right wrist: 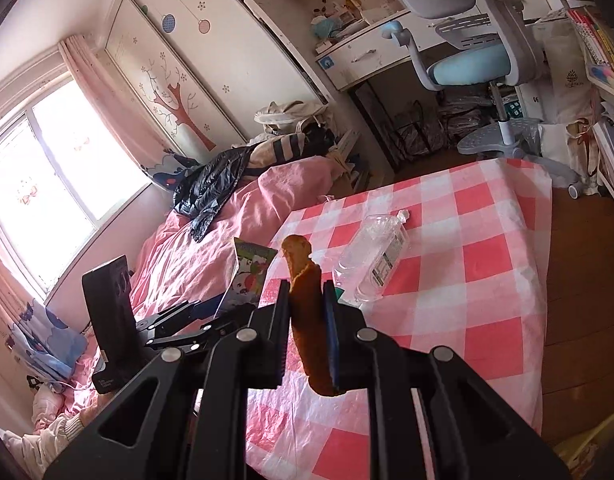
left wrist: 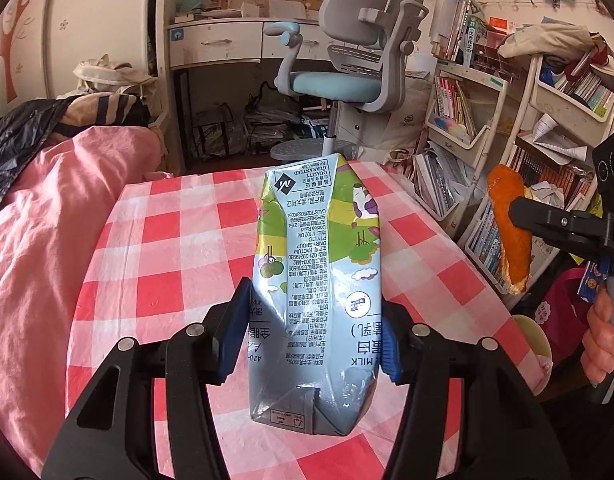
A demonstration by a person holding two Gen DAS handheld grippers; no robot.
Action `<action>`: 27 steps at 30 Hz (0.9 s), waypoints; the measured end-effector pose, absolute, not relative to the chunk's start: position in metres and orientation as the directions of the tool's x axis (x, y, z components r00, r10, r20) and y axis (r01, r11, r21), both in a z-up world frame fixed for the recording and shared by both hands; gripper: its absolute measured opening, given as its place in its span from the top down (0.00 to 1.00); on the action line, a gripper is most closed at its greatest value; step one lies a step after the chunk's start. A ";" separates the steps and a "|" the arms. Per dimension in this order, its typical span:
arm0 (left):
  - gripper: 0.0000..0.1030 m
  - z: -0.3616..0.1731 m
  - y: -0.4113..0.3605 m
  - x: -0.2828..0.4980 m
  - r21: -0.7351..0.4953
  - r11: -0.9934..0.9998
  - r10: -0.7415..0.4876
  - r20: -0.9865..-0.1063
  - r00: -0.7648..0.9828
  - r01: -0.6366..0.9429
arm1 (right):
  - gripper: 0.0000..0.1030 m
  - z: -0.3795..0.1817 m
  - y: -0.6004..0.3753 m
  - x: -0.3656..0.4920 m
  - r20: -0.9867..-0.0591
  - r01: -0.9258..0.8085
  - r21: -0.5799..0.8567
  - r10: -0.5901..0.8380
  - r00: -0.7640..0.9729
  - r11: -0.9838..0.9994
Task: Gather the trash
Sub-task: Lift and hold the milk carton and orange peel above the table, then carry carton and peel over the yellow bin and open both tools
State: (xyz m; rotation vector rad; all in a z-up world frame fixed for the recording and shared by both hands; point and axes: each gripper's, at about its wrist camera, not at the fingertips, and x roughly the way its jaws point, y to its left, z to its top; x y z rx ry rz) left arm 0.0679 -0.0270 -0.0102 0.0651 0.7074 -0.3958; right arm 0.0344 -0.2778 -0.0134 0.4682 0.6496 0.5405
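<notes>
In the left wrist view, our left gripper (left wrist: 311, 340) squeezes a milk carton (left wrist: 317, 280) between its blue pads (left wrist: 233, 332), and the carton's long side points straight away from us, above the checked tablecloth (left wrist: 167, 240). In the right wrist view, our right gripper (right wrist: 307, 316) pinches an orange peel (right wrist: 307, 304) that stands up tall between the fingers, while an empty plastic bottle (right wrist: 373, 258) lies on its side on the cloth just past them.
</notes>
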 end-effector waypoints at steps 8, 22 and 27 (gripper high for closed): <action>0.49 -0.011 -0.037 0.066 -0.050 0.918 -0.331 -0.643 0.691 0.393 | 0.84 -0.014 -0.279 0.034 -0.442 -0.327 0.553 0.602 0.665 0.766; 0.49 0.003 -0.135 0.021 -0.128 0.702 -0.607 -0.623 0.494 0.700 | 0.84 0.001 -0.372 -0.050 -0.475 -0.184 0.467 0.421 0.772 0.865; 0.49 -0.010 -0.231 -0.008 -0.125 0.542 -0.669 -0.662 0.337 0.831 | 0.84 -0.052 -0.453 -0.109 -0.578 0.034 0.454 0.265 0.772 0.890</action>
